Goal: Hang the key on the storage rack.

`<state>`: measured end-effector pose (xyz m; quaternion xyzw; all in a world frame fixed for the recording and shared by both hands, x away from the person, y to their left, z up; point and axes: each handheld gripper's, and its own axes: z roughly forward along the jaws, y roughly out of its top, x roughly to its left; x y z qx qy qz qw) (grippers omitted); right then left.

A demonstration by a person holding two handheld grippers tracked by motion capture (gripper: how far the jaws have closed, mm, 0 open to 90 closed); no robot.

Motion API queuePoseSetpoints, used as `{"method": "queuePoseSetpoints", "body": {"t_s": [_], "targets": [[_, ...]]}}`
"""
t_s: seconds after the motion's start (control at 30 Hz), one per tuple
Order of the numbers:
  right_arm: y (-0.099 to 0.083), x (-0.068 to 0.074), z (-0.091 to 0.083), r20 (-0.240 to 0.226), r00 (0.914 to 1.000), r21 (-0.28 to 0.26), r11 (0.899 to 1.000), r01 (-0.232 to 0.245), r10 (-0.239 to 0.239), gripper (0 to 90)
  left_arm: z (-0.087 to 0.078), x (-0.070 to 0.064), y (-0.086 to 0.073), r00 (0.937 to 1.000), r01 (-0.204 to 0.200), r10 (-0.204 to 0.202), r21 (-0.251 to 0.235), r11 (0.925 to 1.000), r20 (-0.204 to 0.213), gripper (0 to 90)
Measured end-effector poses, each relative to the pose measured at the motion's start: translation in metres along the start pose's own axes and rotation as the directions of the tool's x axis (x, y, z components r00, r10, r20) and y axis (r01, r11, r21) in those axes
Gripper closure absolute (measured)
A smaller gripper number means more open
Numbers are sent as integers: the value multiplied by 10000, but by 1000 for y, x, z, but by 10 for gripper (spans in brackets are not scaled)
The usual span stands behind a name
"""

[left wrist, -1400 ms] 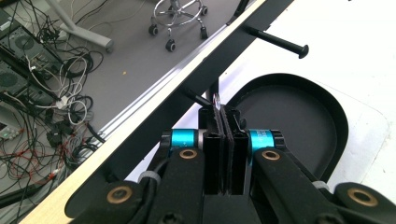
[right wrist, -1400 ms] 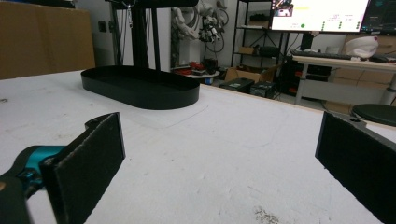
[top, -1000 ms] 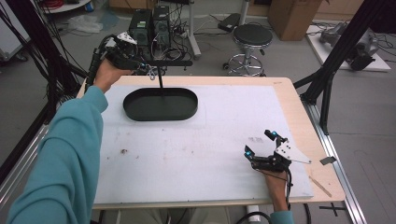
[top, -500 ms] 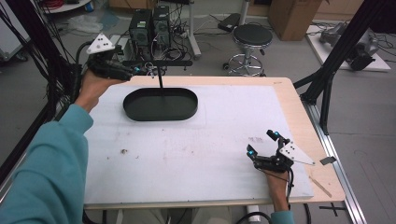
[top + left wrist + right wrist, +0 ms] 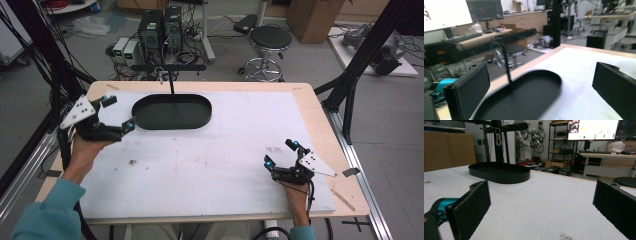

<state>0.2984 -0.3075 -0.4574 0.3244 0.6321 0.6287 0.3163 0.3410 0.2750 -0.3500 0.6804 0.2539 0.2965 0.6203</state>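
One black oval metal tray with an upright post, long axis running left-right across the white tabletop, left gripper beside it, right gripper well apart, both jaws wide open, empty.

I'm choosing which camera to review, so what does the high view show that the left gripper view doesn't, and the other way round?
High view alone: both grippers, the left gripper beside the tray and the right gripper near the table's front right, plus the stool from above. Left gripper view alone: a close look along its open jaws and the monitor behind. Both share the black oval tray with its upright post and the white table cover.
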Motion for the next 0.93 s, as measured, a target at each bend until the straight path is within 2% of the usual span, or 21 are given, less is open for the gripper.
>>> {"method": "queuePoseSetpoints", "body": {"t_s": [0.1, 0.2, 0.3, 0.43, 0.57, 0.63, 0.73, 0.93], "targets": [[0, 0, 0, 10, 10000, 19, 10000, 3, -3, 6, -15, -14, -20, 10000, 19, -19, -42, 10000, -47, 17], [0, 1, 0, 41, 10000, 3, 10000, 5, -5, 6, -28, -25, -39, 9995, 310, -312, -313, 9990, -62, 17], [0, 0, 0, 41, 10000, 14, 10000, 8, -8, 6, -39, -36, -58, 9992, 369, -378, -598, 9975, -145, 17], [0, 0, 0, 30, 10000, 10, 10000, 6, -6, 6, -49, -44, -82, 9986, 449, -469, -788, 9959, -241, 17], [0, 0, 0, 30, 10000, 17, 10000, -1, 1, 6, -54, -47, -100, 9957, 820, -858, -957, 9920, -358, 17], [0, 0, 0, 28, 10000, 16, 10000, 29, -29, 6, -54, -48, -107, 9938, 1028, -1061, -912, 9905, -320, 17], [0, 1, 0, 14, 10000, 50, 10000, 38, -38, 7, -56, -51, -107, 9957, 780, -832, -1124, 9906, -419, 17], [0, 1, 0, 6, 10000, 93, 10000, 5, -5, 6, -55, -50, -108, 9937, 914, -974, -1014, 9906, -551, 17]]}}
